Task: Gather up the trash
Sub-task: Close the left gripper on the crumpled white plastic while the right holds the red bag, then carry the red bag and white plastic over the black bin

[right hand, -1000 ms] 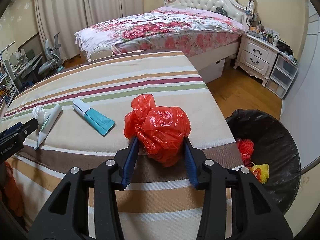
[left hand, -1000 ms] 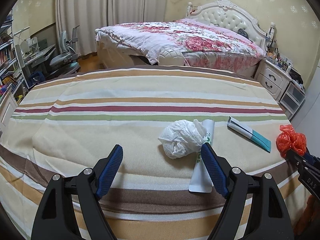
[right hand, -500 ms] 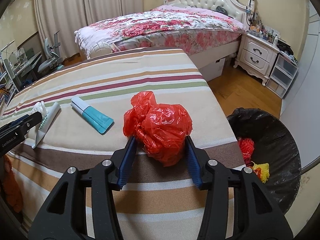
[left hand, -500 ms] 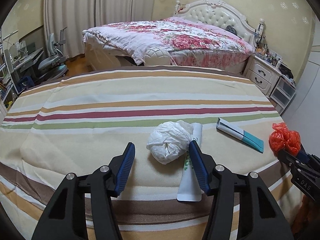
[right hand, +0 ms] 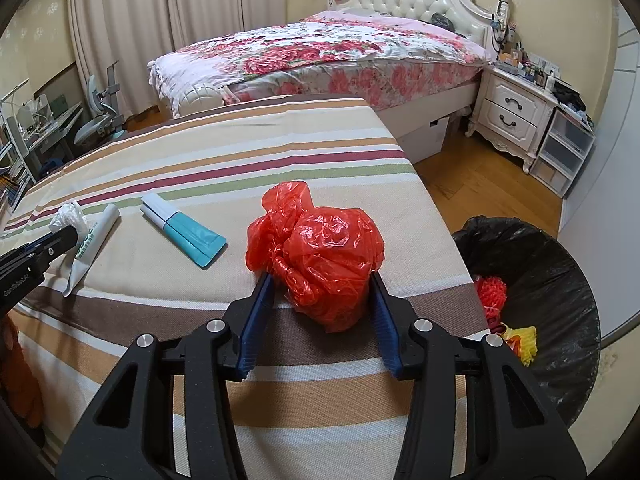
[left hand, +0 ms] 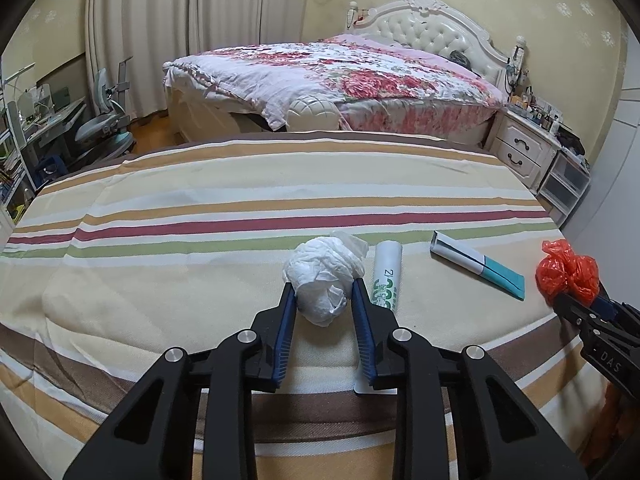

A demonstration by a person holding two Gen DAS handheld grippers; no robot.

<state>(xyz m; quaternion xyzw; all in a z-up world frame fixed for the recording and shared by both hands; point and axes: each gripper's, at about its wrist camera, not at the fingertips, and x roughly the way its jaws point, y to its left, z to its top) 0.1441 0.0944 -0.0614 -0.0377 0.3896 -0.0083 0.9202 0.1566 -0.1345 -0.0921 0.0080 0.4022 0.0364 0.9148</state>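
A crumpled white plastic bag (left hand: 320, 276) lies on the striped cloth (left hand: 180, 240). My left gripper (left hand: 322, 286) straddles it, jaws closing, both blue pads touching its sides. Just right of it lies a white-and-green tube (left hand: 386, 268), then a teal-and-white tube (left hand: 480, 264). In the right wrist view my right gripper (right hand: 320, 278) is shut on a crumpled red plastic bag (right hand: 320, 248), jaws closing slightly, held just above the cloth's near right corner. The red bag (left hand: 568, 268) also shows at the far right of the left wrist view.
A bin with a black liner (right hand: 560, 272) stands on the wooden floor right of the cloth, with red and yellow trash inside. Behind are a flowered bed (right hand: 320, 56), a white nightstand (right hand: 512, 112), and a desk chair (left hand: 104, 128) at the left.
The left jaws have closed in from wide apart onto the sides of the white bag. The right gripper holds the red bag as before, in the same place.
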